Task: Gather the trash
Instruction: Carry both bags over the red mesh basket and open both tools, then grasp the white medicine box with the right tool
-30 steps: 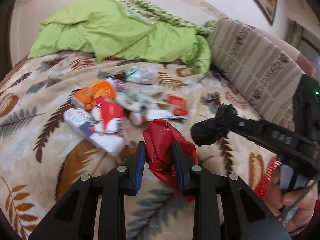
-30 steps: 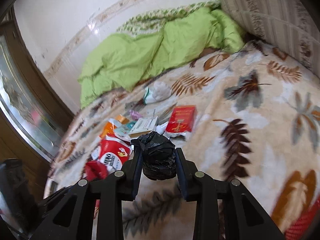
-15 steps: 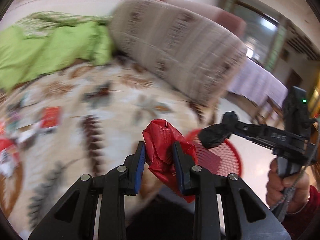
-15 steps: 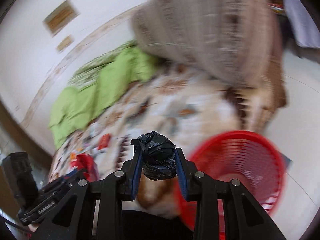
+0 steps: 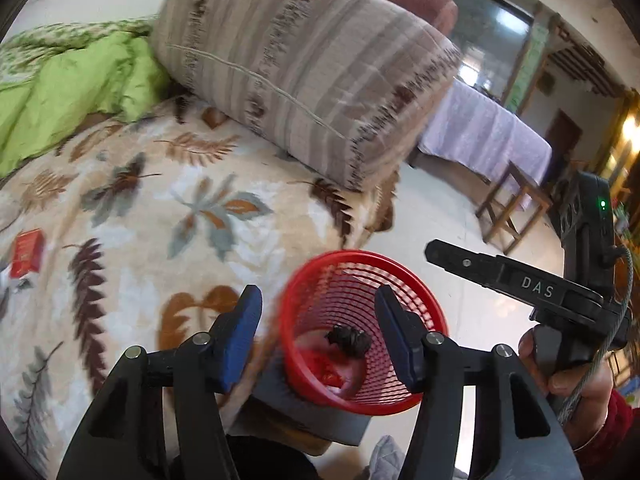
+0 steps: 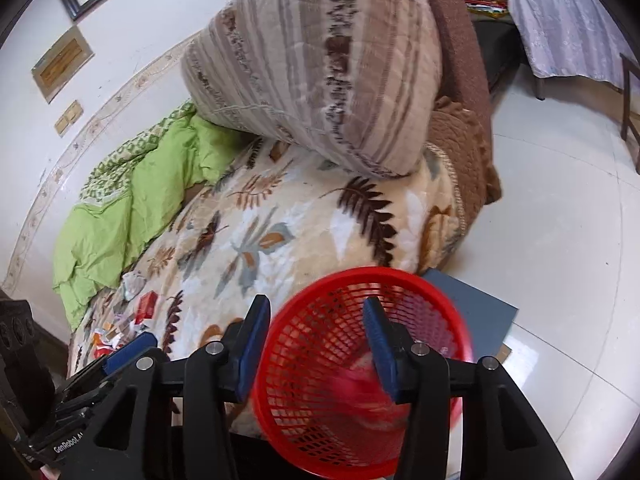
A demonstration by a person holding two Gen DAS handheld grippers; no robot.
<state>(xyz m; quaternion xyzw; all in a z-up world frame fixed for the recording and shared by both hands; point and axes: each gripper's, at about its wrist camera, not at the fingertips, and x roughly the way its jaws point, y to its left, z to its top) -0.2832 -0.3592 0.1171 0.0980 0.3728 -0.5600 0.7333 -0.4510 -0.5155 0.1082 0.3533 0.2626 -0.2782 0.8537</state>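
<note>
A red mesh basket (image 5: 416, 304) (image 6: 320, 300) stands on a grey box at the bed's corner. Inside it lie a black crumpled ball (image 5: 349, 339) and a red wrapper (image 5: 326, 366); in the right wrist view the contents are a red blur. My left gripper (image 5: 318, 338) hangs over the basket, jaws opening, nothing between them. My right gripper (image 6: 314, 346) also hangs over the basket, jaws opening and empty; it shows from the side in the left wrist view (image 5: 436, 250). More litter, a red packet (image 5: 27, 251) and several wrappers (image 6: 120, 324), lies far left on the bed.
A leaf-patterned blanket (image 5: 160, 216) covers the bed, with a striped bolster (image 5: 304, 68) and a green quilt (image 6: 132, 200) behind. The grey box (image 6: 476, 304) rests on white floor tiles. A wooden stool (image 5: 514, 208) and a cloth-covered table (image 5: 484, 132) stand further right.
Both grippers swung from the litter pile on the bed to the red basket, then opened. The red wrapper and the black ball left the jaws and now lie in the basket.
</note>
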